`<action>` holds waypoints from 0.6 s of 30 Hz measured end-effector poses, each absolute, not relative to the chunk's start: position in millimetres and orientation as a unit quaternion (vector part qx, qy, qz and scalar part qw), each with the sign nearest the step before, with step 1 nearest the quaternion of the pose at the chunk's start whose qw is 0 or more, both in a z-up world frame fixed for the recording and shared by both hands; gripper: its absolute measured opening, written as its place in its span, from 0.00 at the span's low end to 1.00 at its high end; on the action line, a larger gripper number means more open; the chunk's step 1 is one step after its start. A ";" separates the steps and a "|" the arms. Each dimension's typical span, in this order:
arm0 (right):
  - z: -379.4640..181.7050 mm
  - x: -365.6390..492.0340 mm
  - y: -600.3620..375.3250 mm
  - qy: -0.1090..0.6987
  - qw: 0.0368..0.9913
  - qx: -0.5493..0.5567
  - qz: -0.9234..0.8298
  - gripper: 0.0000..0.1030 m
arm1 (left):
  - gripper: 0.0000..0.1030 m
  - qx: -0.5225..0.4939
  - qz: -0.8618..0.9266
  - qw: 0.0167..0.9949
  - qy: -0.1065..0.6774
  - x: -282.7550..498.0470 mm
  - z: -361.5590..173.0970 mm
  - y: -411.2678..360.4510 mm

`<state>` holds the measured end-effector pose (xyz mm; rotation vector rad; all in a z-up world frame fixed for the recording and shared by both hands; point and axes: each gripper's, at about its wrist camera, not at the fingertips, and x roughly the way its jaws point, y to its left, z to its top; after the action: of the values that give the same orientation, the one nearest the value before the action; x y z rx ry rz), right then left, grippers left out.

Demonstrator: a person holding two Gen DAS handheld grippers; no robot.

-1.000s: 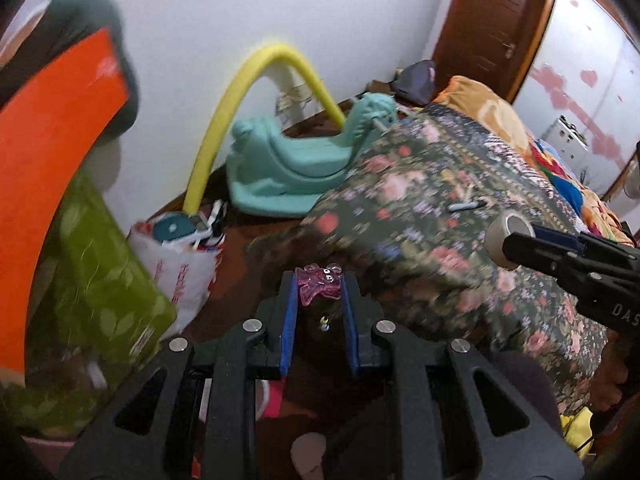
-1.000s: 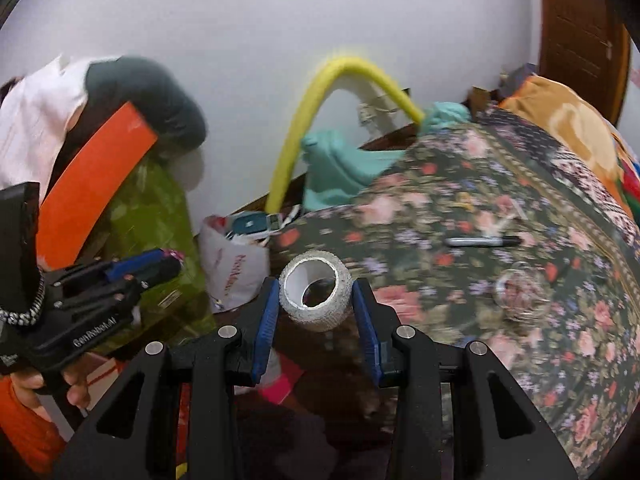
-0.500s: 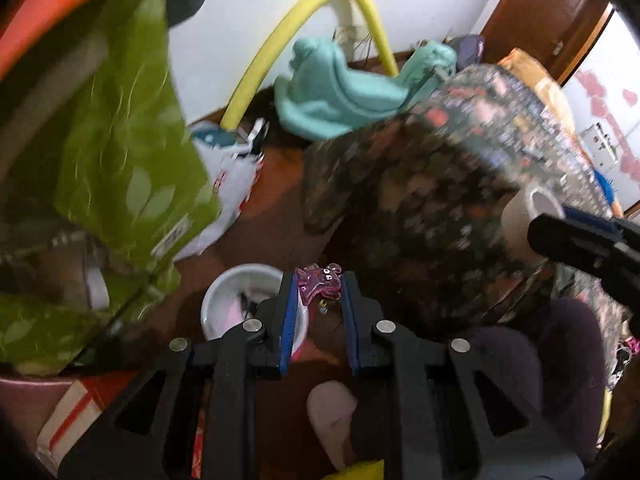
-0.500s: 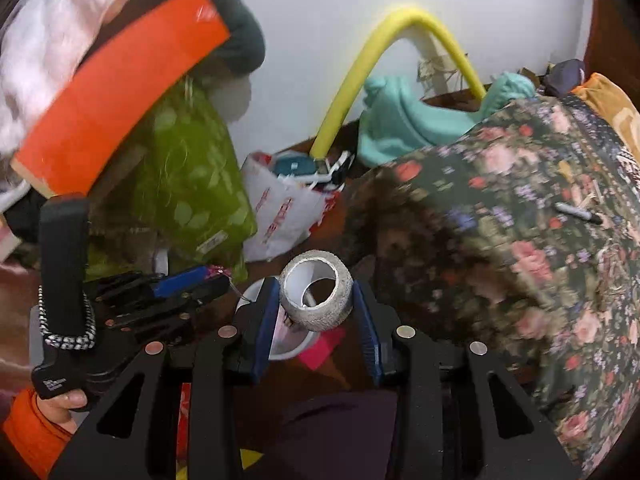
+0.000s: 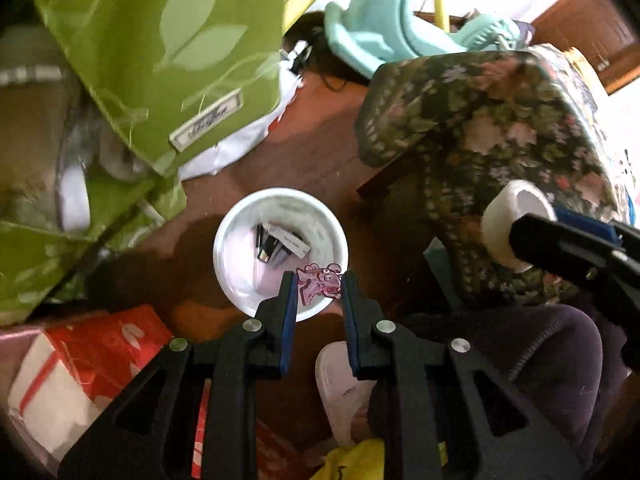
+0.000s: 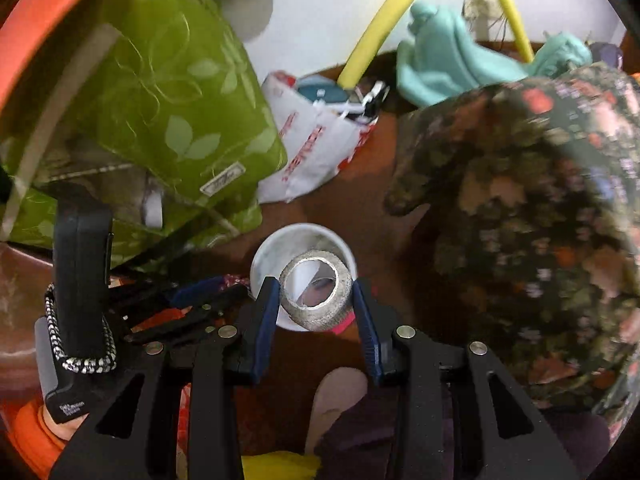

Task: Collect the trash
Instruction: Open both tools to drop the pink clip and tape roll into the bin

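Note:
A small white trash bin [image 5: 256, 216] stands on the brown floor and holds dark bits and a white strip; it also shows in the right wrist view [image 6: 280, 246]. My left gripper [image 5: 319, 285] is shut on a small pink plastic figure [image 5: 318, 282], held over the bin's near rim. My right gripper [image 6: 315, 296] is shut on a grey tape roll [image 6: 316, 292], held above the bin. The roll [image 5: 508, 220] and the right gripper show at the right of the left wrist view. The left gripper [image 6: 208, 296] shows at the left of the right wrist view.
A green leaf-print bag [image 5: 160, 52] and a white plastic bag [image 6: 316, 148] lie left of and behind the bin. A floral-covered bed [image 5: 492, 140] is at the right. A red and white box [image 5: 76, 364] and my slippered foot [image 5: 340, 384] are near the bin.
Both grippers have swung down from the bed toward the floor and now hang over the white bin, each still holding its object.

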<state>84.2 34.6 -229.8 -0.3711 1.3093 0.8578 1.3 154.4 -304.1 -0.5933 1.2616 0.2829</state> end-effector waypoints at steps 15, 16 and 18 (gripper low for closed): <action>-276.9 98.6 74.5 0.657 0.640 -0.145 0.371 0.35 | 0.29 -0.320 0.156 0.712 0.606 14.0 -339.4 188.8; -275.6 98.7 74.6 0.655 0.642 -0.148 0.370 0.35 | 0.29 -0.319 0.156 0.712 0.606 14.1 -338.5 188.7; -273.8 98.3 74.8 0.650 0.644 -0.154 0.373 0.35 | 0.29 -0.317 0.155 0.714 0.605 12.7 -336.3 187.3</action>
<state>98.3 74.8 -273.8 -0.3510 1.4813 0.8495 12.7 187.3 -336.3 -0.7022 1.3403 0.3433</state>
